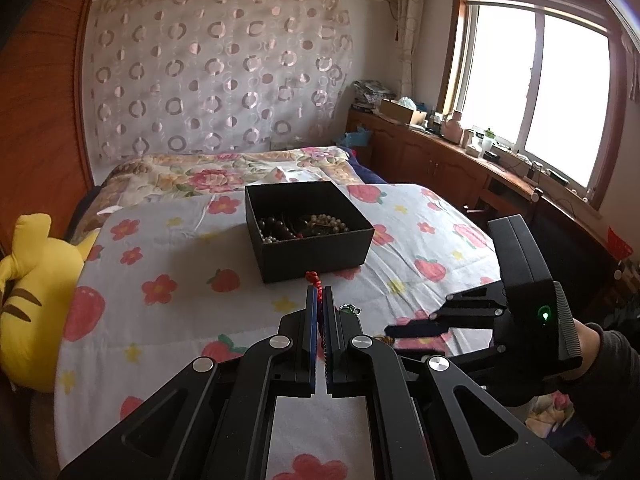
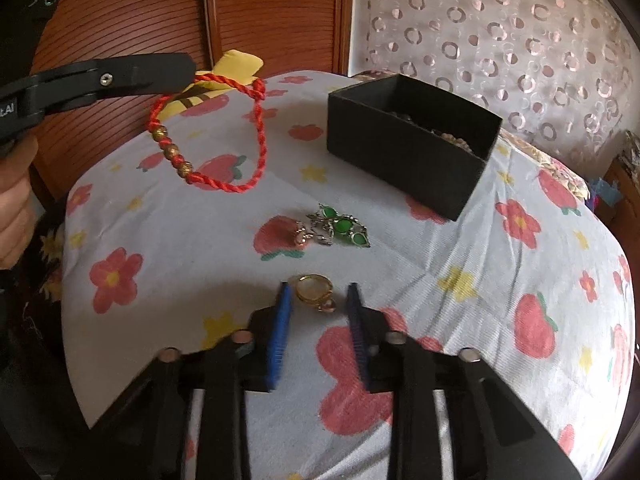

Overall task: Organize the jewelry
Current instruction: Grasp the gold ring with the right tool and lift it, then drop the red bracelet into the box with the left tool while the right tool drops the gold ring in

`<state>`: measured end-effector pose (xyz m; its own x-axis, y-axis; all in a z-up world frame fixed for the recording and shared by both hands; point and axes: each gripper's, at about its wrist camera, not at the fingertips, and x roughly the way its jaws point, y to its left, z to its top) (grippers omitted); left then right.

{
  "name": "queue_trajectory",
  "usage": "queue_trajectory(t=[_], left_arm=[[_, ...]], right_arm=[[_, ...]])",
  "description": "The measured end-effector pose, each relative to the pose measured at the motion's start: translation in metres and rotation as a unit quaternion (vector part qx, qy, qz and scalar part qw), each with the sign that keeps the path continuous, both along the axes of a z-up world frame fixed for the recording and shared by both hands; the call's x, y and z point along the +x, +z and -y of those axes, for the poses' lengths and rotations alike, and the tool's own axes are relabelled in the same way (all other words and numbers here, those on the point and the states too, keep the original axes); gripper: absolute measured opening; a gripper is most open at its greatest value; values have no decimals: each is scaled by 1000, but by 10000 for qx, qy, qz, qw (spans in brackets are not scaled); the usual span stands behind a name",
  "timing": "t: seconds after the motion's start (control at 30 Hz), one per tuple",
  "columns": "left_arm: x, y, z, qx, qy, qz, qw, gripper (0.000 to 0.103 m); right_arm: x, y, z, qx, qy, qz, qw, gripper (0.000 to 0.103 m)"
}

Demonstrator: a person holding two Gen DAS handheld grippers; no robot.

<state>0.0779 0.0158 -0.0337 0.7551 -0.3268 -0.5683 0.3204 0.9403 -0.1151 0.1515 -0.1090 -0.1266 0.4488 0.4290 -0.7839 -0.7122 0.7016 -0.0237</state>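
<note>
My left gripper (image 1: 319,292) is shut on a red rope bracelet (image 1: 314,280) with gold beads and holds it above the bed; in the right wrist view the bracelet (image 2: 256,136) hangs from the left gripper (image 2: 188,74). A black box (image 1: 316,240) holding pearl and dark bead strings sits ahead; it also shows in the right wrist view (image 2: 408,160). My right gripper (image 2: 318,292) is open, low over the cloth, its fingers either side of a gold ring (image 2: 314,290). Green-stone jewelry (image 2: 344,226) and a small pink earring (image 2: 302,236) lie beyond it.
A floral strawberry-print bedspread (image 2: 480,312) covers the bed. A yellow plush toy (image 1: 36,304) lies at the bed's left edge. A wooden wardrobe (image 2: 260,12) stands behind. A cluttered wooden counter (image 1: 460,152) runs under the window at right.
</note>
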Motion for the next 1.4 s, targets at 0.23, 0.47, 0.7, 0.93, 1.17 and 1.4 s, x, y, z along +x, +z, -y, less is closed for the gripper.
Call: queue_trajectory(t=[0.23, 0.47, 0.7, 0.93, 1.17, 1.4], left_arm=[[1, -1, -2, 23, 19, 5, 10000, 2], [8, -3, -3, 18, 83, 24, 10000, 2], [22, 9, 0, 50, 115, 100, 9999, 2], [40, 27, 7, 127, 126, 237, 9996, 2], [62, 31, 16, 216, 142, 236, 9994, 2], [93, 26, 25, 331, 201, 114, 9992, 2]], right_arm=[[-7, 8, -1, 158, 94, 67, 9998, 10], [-5, 19, 3, 256, 36, 196, 9995, 9], [2, 34, 17, 394, -139, 372, 9984, 9], [21, 57, 28, 534, -391, 630, 9958, 9], [59, 75, 33, 741, -778, 826, 9908, 9], [96, 70, 21, 758, -857, 642, 9914, 9]])
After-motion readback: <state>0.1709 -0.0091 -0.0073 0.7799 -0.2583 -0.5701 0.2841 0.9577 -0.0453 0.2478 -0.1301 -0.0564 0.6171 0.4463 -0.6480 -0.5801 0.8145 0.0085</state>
